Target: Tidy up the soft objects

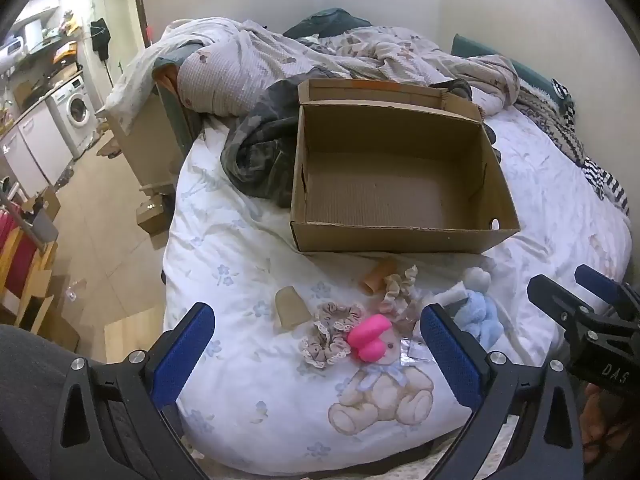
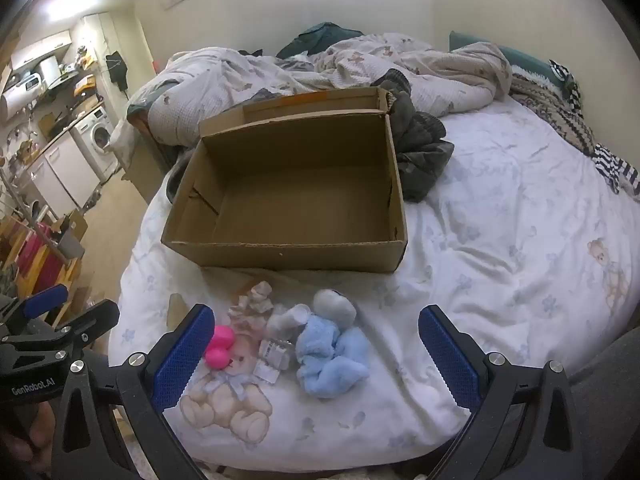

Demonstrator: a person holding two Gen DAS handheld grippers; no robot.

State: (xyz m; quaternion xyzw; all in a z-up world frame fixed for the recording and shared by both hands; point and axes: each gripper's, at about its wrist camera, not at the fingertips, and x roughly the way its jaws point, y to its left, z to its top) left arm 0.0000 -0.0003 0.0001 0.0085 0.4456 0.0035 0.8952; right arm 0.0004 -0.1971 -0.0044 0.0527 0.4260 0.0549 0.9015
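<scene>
Down on the bed's white floral sheet, close to its near edge: a loose cluster of soft things. Nearest the left claw, spread wide apart and gripping nothing: a bright pink two-lobed foam piece, long axis running left-near to right-far, touching a frilly beige lace-edged scrunchie. Just left of that, a small tan tapered cup-shaped piece, narrow end pointing away. Farther back, an orange-brown short tube lying on its side, open end toward the camera-left, beside a cream ruffled scrunchie. Under the right claw, likewise wide apart and holding nothing: a light blue fluffy plush toy slumped on the sheet, a grey-white plush ball at its far end, long axis roughly near-to-far, with a white paper tag at its left, print too small to read. Behind the cluster, well clear of both claws: an open brown cardboard shoebox, long axis left to right, hinged lid leaning back against a rumpled camouflage-green garment. Readable on the right claw's body in the left view, "DAS"; on the left claw's body in the right view, "GenRobot.AI".
</scene>
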